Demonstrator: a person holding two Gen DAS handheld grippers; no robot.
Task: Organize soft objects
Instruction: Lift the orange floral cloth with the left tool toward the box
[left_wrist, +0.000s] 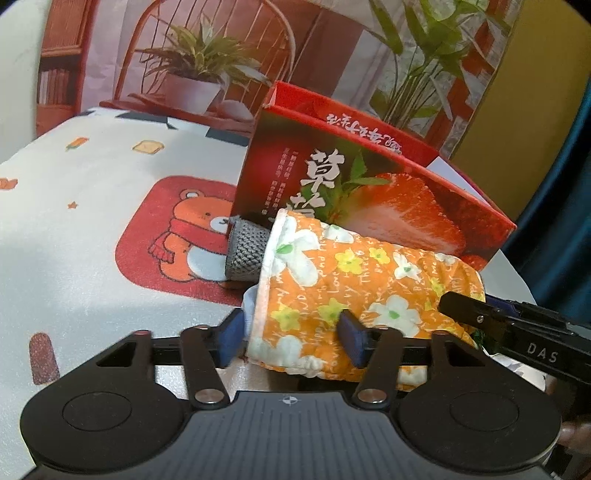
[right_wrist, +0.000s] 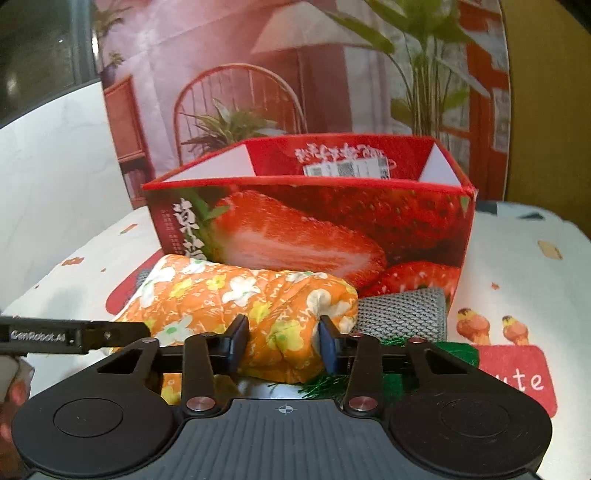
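Both tongs, the left gripper (left_wrist: 291, 341) and right gripper (right_wrist: 283, 343), pinch the orange flower-print quilted cloth roll (right_wrist: 240, 306) at mid-frame, which I judge may unroll or sag if either loosens.

One orange floral quilted roll (right_wrist: 255, 299) sits between both sets of jaws. One grey knitted piece (right_wrist: 402, 314) lies just beyond it, and one green fringed item (right_wrist: 391, 376) — partly hidden — lies under the right jaws. One red strawberry box (right_wrist: 332, 229) stands behind them. Two grippers — left gripper (left_wrist: 291, 339), right gripper (right_wrist: 284, 343).
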